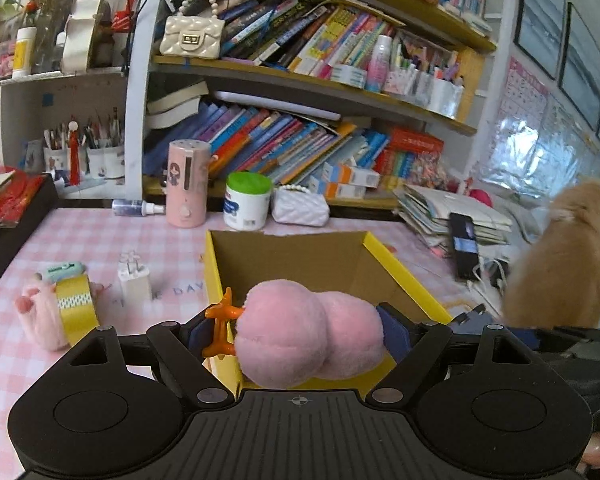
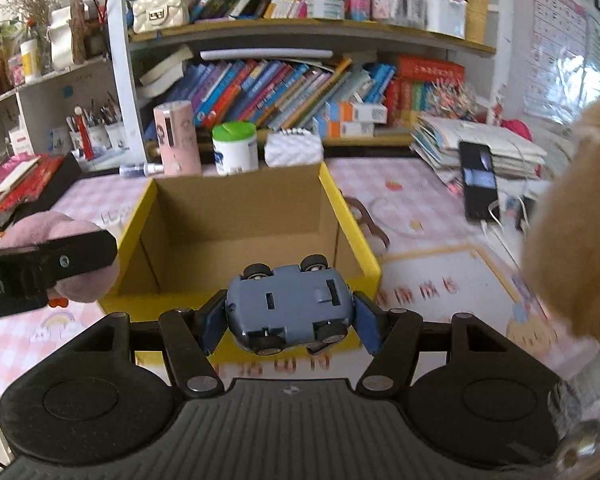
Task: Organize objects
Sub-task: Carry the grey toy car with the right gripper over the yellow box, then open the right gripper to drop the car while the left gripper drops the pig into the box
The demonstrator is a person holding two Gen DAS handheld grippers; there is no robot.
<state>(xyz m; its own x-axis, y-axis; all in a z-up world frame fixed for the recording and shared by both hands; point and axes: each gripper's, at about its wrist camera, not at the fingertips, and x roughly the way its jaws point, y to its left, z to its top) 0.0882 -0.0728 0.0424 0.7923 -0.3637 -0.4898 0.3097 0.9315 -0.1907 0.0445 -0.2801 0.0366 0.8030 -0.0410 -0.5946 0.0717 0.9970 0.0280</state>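
My left gripper [image 1: 300,340] is shut on a pink plush toy [image 1: 308,340] with orange feet, held over the near left rim of the yellow cardboard box [image 1: 404,276]. My right gripper [image 2: 290,316] is shut on a blue toy car [image 2: 290,304], turned belly-up, held above the near rim of the same box [image 2: 356,236]. The box looks empty inside. The left gripper with the pink plush [image 2: 80,276] shows at the left of the right wrist view.
On the pink checked table lie a yellow tape roll [image 1: 76,308] on a pink plush, a white charger plug [image 1: 134,284], a pink cylinder [image 1: 186,182], a green-lidded tub [image 1: 247,204], a white purse [image 1: 300,206] and a phone [image 1: 464,248]. An orange cat [image 1: 560,256] sits at right. Bookshelves stand behind.
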